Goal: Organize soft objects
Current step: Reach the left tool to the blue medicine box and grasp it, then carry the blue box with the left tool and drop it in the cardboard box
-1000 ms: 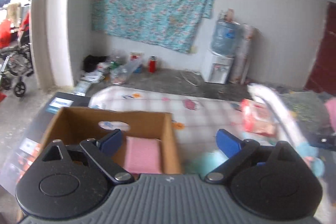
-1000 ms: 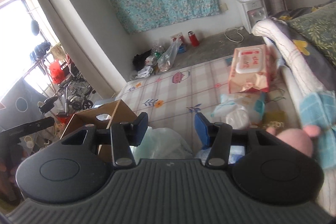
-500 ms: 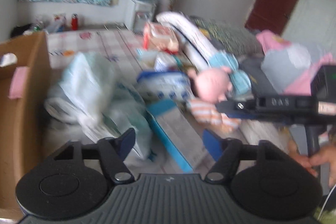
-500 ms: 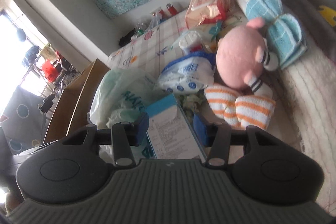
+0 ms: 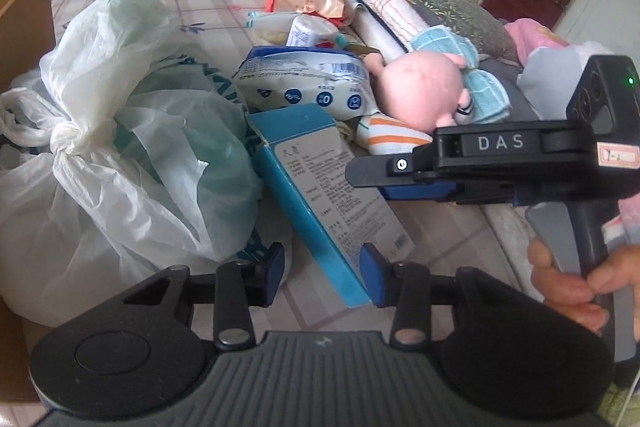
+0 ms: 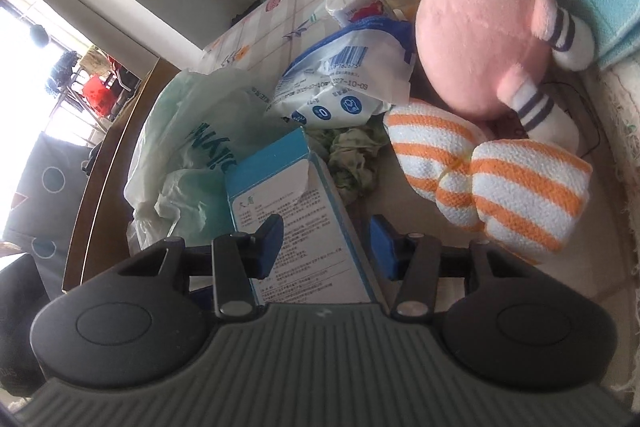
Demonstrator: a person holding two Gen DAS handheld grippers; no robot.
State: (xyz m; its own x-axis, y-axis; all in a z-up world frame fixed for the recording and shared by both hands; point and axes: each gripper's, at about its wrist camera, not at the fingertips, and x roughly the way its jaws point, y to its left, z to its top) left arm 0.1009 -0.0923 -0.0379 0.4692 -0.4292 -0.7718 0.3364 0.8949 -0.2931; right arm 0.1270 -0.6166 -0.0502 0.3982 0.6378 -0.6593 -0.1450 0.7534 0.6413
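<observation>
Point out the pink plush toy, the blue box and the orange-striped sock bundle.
pink plush toy point(image 6: 480, 39), right wrist view, on its round pink head.
blue box point(image 5: 320, 183), left wrist view, on its printed side.
orange-striped sock bundle point(image 6: 520, 191), right wrist view, on its right lobe.

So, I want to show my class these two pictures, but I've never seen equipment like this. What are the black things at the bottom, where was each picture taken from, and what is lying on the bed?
The black shapes are hand-held grippers, one in each of a person's hands, each carrying a wide-angle camera that looks along its two blue-tipped fingers. One picture comes from the left gripper, the other from the right gripper; the left view also shows the right gripper from the side. Both are open and hold nothing. On the checked bed sheet lie a tied plastic bag, a blue box, a white and blue packet, a pink plush toy and an orange-striped rolled cloth. A cardboard box stands at the left.
</observation>
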